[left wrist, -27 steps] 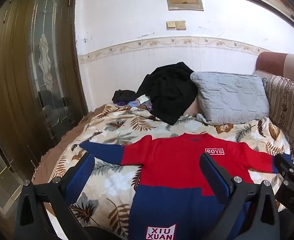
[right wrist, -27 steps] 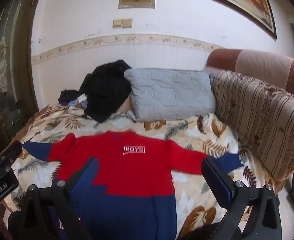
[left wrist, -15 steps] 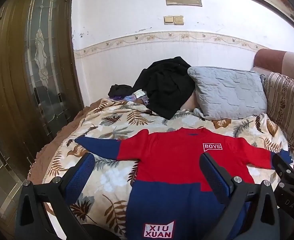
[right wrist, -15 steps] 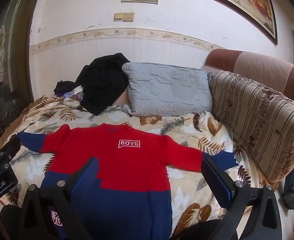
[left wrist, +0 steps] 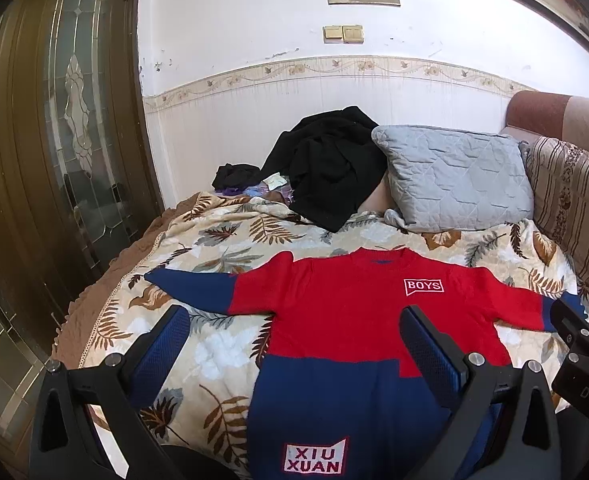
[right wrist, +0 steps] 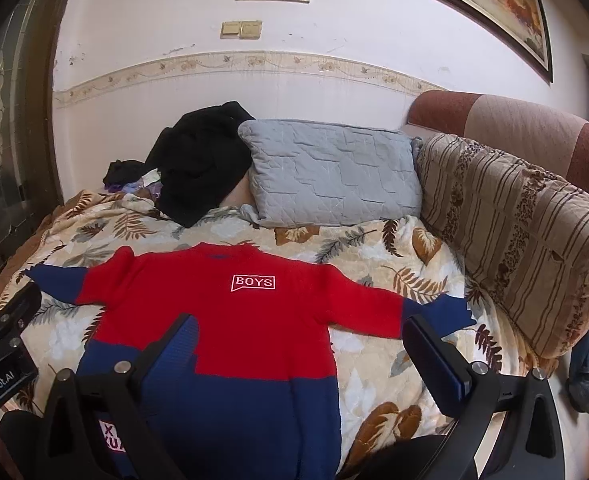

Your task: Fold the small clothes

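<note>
A red and navy child's sweater (left wrist: 346, 312) (right wrist: 230, 320) lies spread face up on the leaf-patterned blanket (left wrist: 214, 240), sleeves stretched out to both sides, "BOYS" on the chest. My left gripper (left wrist: 294, 324) hovers open above its lower left part, nothing between the blue pads. My right gripper (right wrist: 300, 330) hangs open over the sweater's lower right side, near the right sleeve's navy cuff (right wrist: 450, 312), also empty. Each gripper's body shows at the edge of the other's view.
A grey quilted pillow (right wrist: 330, 172) and a heap of black clothes (left wrist: 326, 168) lie at the bed's head by the wall. A striped cushion (right wrist: 514, 232) runs along the right. A wooden glazed door (left wrist: 54, 140) stands left of the bed.
Both grippers have tilted up slightly, so the sweater sits a little lower in each view. Both stay open and empty; the sweater has not moved.
</note>
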### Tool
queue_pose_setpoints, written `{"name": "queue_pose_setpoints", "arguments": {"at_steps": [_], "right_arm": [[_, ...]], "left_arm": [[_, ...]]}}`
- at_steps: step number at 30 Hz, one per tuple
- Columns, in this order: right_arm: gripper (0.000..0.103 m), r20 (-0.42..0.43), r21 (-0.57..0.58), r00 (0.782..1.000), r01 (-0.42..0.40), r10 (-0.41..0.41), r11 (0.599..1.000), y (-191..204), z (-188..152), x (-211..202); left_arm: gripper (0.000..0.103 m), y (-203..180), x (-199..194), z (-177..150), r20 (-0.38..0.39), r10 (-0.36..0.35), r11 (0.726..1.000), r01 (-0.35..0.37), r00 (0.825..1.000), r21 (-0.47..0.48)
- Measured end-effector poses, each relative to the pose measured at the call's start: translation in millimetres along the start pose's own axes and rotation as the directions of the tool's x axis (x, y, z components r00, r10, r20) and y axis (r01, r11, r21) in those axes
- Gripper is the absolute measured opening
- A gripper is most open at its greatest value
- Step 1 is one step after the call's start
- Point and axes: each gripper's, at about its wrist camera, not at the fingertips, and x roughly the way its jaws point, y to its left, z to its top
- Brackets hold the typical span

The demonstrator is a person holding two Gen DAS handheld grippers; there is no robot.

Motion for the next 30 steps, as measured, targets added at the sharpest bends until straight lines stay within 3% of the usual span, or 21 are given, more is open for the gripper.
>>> {"name": "queue_pose_setpoints", "arguments": {"at_steps": [30], "right_arm": [[0.103,-0.032,-0.009,0.999,0.011,-0.012,1.0,0,-3,18]], "left_arm": [[0.103,-5,24,-12,-0.044,0.006,1.0,-0.006,0.999,0.009]]}}
